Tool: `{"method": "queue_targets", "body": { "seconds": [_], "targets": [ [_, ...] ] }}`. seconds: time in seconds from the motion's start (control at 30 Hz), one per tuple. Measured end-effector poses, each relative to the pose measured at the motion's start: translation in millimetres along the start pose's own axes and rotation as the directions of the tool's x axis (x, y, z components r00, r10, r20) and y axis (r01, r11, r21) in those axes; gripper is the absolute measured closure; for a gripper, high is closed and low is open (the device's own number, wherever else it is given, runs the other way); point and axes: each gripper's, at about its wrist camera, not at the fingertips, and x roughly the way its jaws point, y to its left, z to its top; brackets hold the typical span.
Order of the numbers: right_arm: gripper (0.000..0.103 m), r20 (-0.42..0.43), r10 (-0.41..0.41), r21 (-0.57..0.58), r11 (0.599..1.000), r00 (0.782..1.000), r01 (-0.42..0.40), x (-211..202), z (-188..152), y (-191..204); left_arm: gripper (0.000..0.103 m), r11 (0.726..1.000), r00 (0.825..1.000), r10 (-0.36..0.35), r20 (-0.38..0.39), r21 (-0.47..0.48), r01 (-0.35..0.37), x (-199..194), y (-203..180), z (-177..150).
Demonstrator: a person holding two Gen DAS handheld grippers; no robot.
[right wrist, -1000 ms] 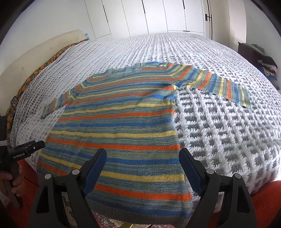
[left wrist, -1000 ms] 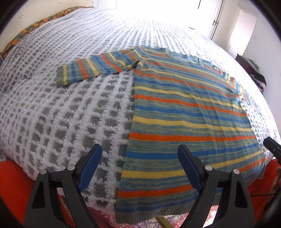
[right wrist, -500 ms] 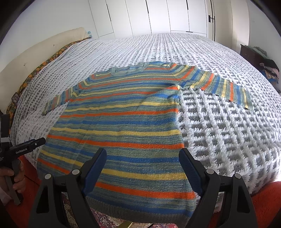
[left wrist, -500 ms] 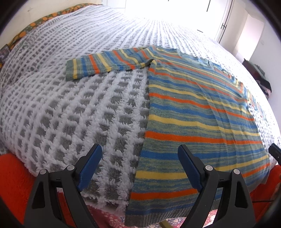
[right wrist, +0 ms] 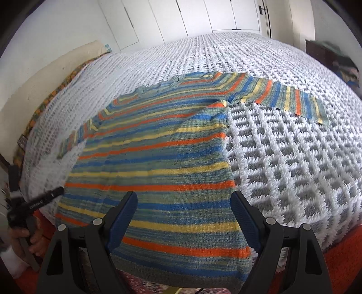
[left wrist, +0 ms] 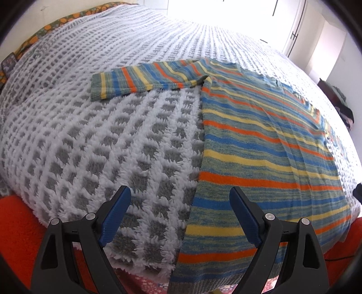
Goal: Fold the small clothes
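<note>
A small striped sweater [left wrist: 260, 144] in blue, orange, yellow and grey-green lies flat on the bed, sleeves spread out to both sides, hem hanging over the near edge. My left gripper [left wrist: 178, 214] hovers open above the sweater's left side edge near the hem, nothing between its blue pads. In the right wrist view the same sweater [right wrist: 158, 158] fills the middle. My right gripper [right wrist: 183, 217] stands open over the lower right part of the body. The left gripper's body and the hand holding it [right wrist: 25, 230] show at the lower left.
The bed wears a white and grey tufted bedspread [left wrist: 90, 135], also seen to the right of the sweater [right wrist: 294, 158]. An orange-red sheet [left wrist: 15, 228] shows below the near edge. White wardrobe doors [right wrist: 203, 18] stand behind, and dark furniture with clothes [right wrist: 334, 58] stands at the right.
The left gripper's view has shifted left, so the sweater sits further right in it. The right view has rolled, tilting the sweater. Both grippers stay open.
</note>
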Motion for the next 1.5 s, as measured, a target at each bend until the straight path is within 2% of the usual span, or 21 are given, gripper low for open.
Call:
{"method": "queue_targets", "body": {
  "seconds": [0.13, 0.23, 0.3, 0.33, 0.4, 0.5, 0.6, 0.7, 0.8, 0.83, 0.87, 0.9, 0.93, 0.97, 1.03, 1.13, 1.2, 1.27, 1.33, 1.4, 1.5],
  "targets": [
    [0.019, 0.087, 0.039, 0.222, 0.973, 0.995, -0.057, -32.4, 48.9, -69.3, 0.013, 0.999, 1.000, 0.001, -0.009, -0.049, -0.002, 2.2, 11.1, 2.4],
    [0.017, 0.192, -0.053, 0.348, 0.937, 0.980, -0.017, -69.3, 88.0, -132.7, 0.013, 0.997, 1.000, 0.007, -0.021, -0.080, -0.009, 4.7, 17.4, 3.7],
    [0.014, 0.228, -0.094, 0.430, 0.903, 0.969, -0.014, -85.2, 107.9, -171.8, 0.013, 0.995, 1.000, 0.014, -0.021, -0.093, -0.016, 5.4, 19.1, 4.8],
    [0.014, 0.231, -0.092, 0.477, 0.879, 0.969, -0.030, -86.9, 113.6, -190.3, 0.013, 0.995, 1.000, 0.017, -0.020, -0.097, -0.019, 5.7, 19.1, 5.3],
    [0.014, 0.220, -0.031, 0.572, 0.814, 0.975, -0.103, -77.2, 117.0, -219.8, 0.013, 0.995, 0.999, 0.026, -0.023, -0.094, -0.028, 7.0, 17.6, 5.2],
    [0.014, 0.228, 0.108, 0.694, 0.679, 0.968, -0.239, -42.3, 106.3, -245.8, 0.013, 0.997, 0.998, 0.042, -0.035, -0.067, -0.044, 9.8, 13.5, 4.1],
    [0.014, 0.225, 0.199, 0.775, 0.557, 0.954, -0.299, 0.3, 90.7, -257.7, 0.013, 0.997, 0.997, 0.061, -0.044, -0.035, -0.062, 11.1, 8.0, 3.4],
    [0.014, 0.239, 0.176, 0.819, 0.491, 0.955, -0.296, 29.4, 85.0, -275.7, 0.013, 0.997, 0.996, 0.079, -0.050, -0.013, -0.080, 12.0, 4.7, 2.9],
    [0.016, 0.276, 0.131, 0.860, 0.408, 0.952, -0.306, 47.5, 80.7, -297.6, 0.013, 0.996, 0.994, 0.091, -0.062, -0.014, -0.092, 14.2, 4.5, 1.9],
    [0.017, 0.293, 0.118, 0.865, 0.391, 0.949, -0.315, 50.7, 81.5, -302.8, 0.013, 0.995, 0.993, 0.093, -0.066, -0.016, -0.094, 15.1, 4.5, 1.5],
    [0.024, 0.307, 0.104, 0.865, 0.385, 0.946, -0.323, 52.7, 83.9, -306.5, 0.013, 0.995, 0.993, 0.095, -0.070, -0.017, -0.097, 16.3, 4.5, 1.4],
    [0.030, 0.310, 0.092, 0.861, 0.395, 0.946, -0.321, 53.9, 88.1, -308.8, 0.012, 0.995, 0.993, 0.098, -0.072, -0.016, -0.099, 17.4, 4.1, 1.3],
    [0.057, 0.295, 0.083, 0.856, 0.420, 0.952, -0.302, 54.2, 93.5, -310.3, 0.012, 0.995, 0.992, 0.099, -0.074, -0.015, -0.100, 18.2, 3.8, 1.5],
    [0.096, 0.255, 0.063, 0.850, 0.460, 0.965, -0.255, 52.8, 99.7, -310.5, 0.012, 0.995, 0.992, 0.098, -0.073, -0.014, -0.100, 18.5, 3.8, 1.6],
    [0.095, 0.174, -0.014, 0.822, 0.553, 0.985, -0.137, 39.6, 115.9, -304.4, 0.012, 0.995, 0.993, 0.093, -0.070, -0.014, -0.094, 18.5, 4.4, 1.0],
    [0.095, 0.179, -0.026, 0.695, 0.711, 0.983, -0.108, 9.6, 154.0, -267.2, 0.011, 0.997, 0.995, 0.073, -0.072, -0.025, -0.075, 19.5, 7.9, 1.2],
    [0.095, 0.189, 0.028, 0.582, 0.802, 0.981, -0.136, -9.4, 187.2, -220.3, 0.010, 0.998, 0.996, 0.057, -0.075, -0.035, -0.060, 21.7, 10.5, 2.3],
    [0.095, 0.185, 0.106, 0.457, 0.871, 0.977, -0.181, -21.3, 219.7, -160.3, 0.010, 0.998, 0.996, 0.043, -0.078, -0.045, -0.046, 23.9, 11.9, 3.9],
    [0.095, 0.158, 0.174, 0.331, 0.918, 0.972, -0.218, -17.8, 244.9, -92.3, 0.010, 0.998, 0.996, 0.030, -0.078, -0.054, -0.035, 24.7, 13.5, 5.8],
    [0.095, 0.117, 0.241, 0.235, 0.936, 0.964, -0.262, 3.7, 255.2, -25.4, 0.010, 0.998, 0.997, 0.019, -0.077, -0.059, -0.024, 24.0, 15.7, 6.5],
    [0.093, 0.053, 0.253, 0.130, 0.957, 0.966, -0.258, 55.2, 244.5, 51.6, 0.010, 0.998, 0.997, 0.014, -0.071, -0.063, -0.019, 21.2, 20.3, 5.4]
  ]
}}
